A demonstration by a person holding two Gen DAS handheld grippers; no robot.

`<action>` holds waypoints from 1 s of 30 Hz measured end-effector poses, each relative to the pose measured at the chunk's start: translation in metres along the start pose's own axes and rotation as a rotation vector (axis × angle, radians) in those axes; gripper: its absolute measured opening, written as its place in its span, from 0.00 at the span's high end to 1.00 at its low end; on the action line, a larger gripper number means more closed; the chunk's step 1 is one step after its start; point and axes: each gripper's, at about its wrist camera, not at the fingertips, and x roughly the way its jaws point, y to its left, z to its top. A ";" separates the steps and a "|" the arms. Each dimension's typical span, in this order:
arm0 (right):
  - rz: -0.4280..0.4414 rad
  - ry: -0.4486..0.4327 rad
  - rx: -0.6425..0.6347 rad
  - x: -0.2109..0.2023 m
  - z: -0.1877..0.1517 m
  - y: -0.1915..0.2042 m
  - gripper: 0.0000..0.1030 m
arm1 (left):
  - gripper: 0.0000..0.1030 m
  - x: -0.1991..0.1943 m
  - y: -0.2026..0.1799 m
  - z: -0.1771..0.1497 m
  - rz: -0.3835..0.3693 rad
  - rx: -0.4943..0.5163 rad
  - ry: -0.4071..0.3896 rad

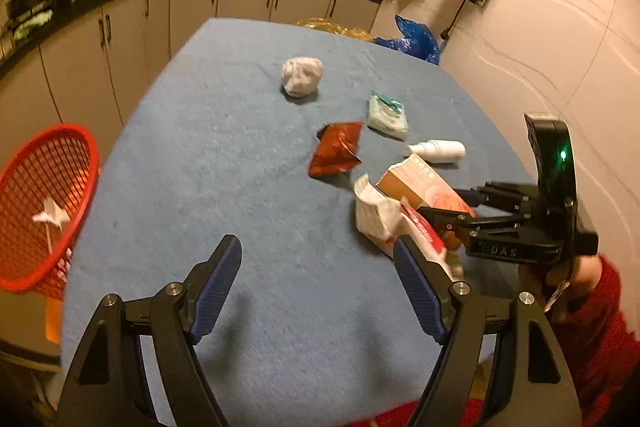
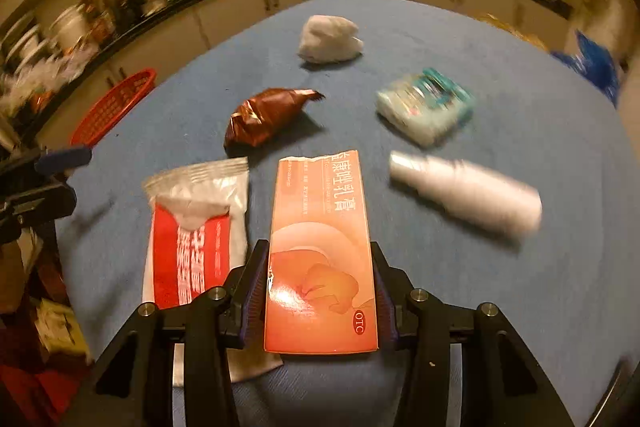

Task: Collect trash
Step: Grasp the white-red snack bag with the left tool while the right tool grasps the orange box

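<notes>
My right gripper [image 2: 318,247] is shut on an orange medicine box [image 2: 320,259], its blue pads pressed against the box's two long sides just above the blue table cloth [image 2: 460,287]. In the left wrist view the same gripper [image 1: 452,207] reaches in from the right, holding the box [image 1: 424,187]. A torn red-and-white pouch [image 2: 196,227] lies just left of the box. My left gripper [image 1: 316,247] hangs open over bare cloth with nothing between its fingers. A red mesh basket [image 1: 44,203] stands off the table's left edge with a white scrap inside.
Farther back on the cloth lie a brown foil wrapper [image 2: 264,119], a white spray bottle [image 2: 468,191], a teal tissue pack [image 2: 426,105] and a crumpled white wad [image 2: 330,39]. Kitchen cabinets [image 1: 120,39] run behind and to the left. A red sleeve [image 1: 600,307] shows at the right.
</notes>
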 end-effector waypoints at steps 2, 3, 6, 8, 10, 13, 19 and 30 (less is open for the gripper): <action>0.034 -0.007 0.052 -0.008 -0.012 0.009 0.51 | 0.25 -0.002 -0.003 -0.002 -0.020 -0.008 0.010; 0.064 -0.008 0.053 -0.010 -0.016 0.016 0.51 | 0.25 -0.003 -0.005 -0.002 -0.026 -0.007 0.011; 0.168 -0.014 0.044 -0.017 -0.028 0.043 0.51 | 0.25 -0.004 -0.013 -0.002 -0.033 0.007 0.012; 0.143 -0.055 0.068 -0.026 -0.028 0.041 0.51 | 0.24 -0.003 -0.019 -0.004 -0.029 0.022 0.021; 0.086 -0.094 0.084 -0.035 -0.027 0.030 0.51 | 0.24 0.001 -0.023 -0.007 -0.029 0.022 0.042; 0.103 -0.130 0.161 -0.047 -0.030 0.008 0.51 | 0.24 0.011 -0.027 -0.012 -0.033 -0.011 0.090; 0.056 -0.206 0.162 -0.058 -0.041 0.013 0.51 | 0.24 0.024 -0.037 -0.017 0.074 -0.100 0.118; -0.025 -0.339 0.272 -0.091 -0.069 -0.014 0.51 | 0.45 0.075 -0.065 -0.009 0.196 0.036 0.156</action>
